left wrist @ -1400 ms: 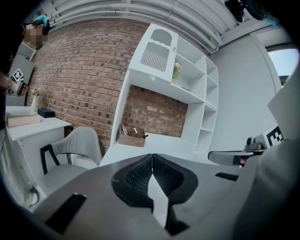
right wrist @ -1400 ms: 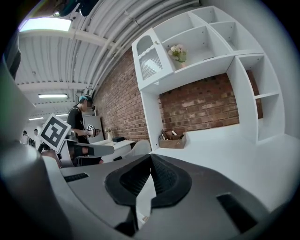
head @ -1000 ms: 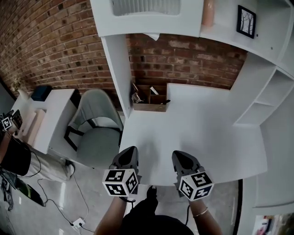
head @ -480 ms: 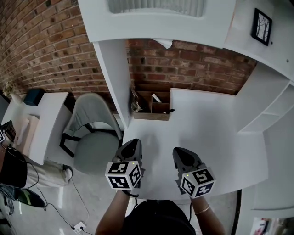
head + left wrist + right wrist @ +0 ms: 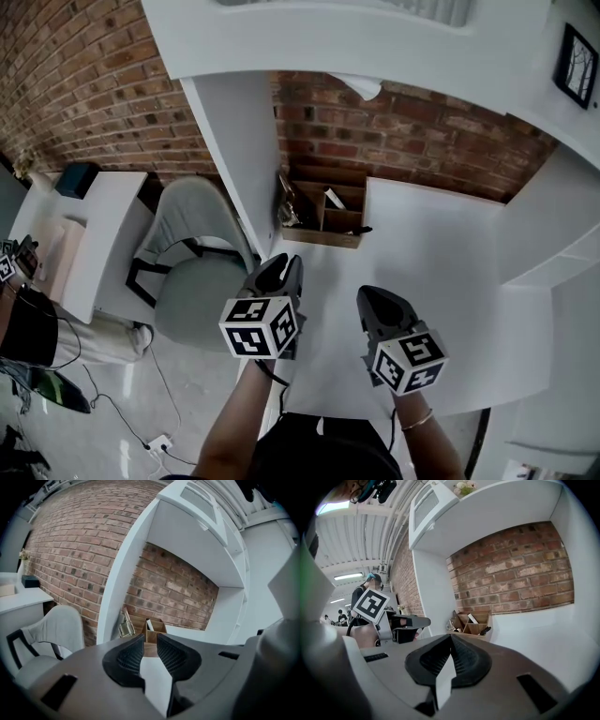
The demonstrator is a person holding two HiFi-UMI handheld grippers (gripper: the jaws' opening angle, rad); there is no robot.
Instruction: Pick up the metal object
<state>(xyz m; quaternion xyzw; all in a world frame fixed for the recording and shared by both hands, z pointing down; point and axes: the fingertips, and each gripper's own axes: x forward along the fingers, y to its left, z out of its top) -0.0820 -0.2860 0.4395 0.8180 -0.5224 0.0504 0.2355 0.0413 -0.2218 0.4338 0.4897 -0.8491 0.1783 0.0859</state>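
The metal object (image 5: 289,208) is a shiny folded piece standing in the left compartment of a wooden organizer (image 5: 343,222) at the back of the white desk (image 5: 450,281). It also shows in the left gripper view (image 5: 124,625) and the right gripper view (image 5: 453,623). My left gripper (image 5: 282,270) hovers over the desk's front left, well short of the organizer; its jaws are opening, with nothing between them (image 5: 150,641). My right gripper (image 5: 377,302) is beside it, shut and empty (image 5: 451,637).
A white upright panel (image 5: 234,159) rises just left of the organizer. A grey chair (image 5: 192,262) stands left of the desk, with a white side table (image 5: 84,216) and a person (image 5: 23,323) beyond. Pens and a white item fill the organizer's other compartments. Shelves stand at the right.
Both grippers have moved forward over the desk toward the organizer. The left jaws, shut before, now stand apart.
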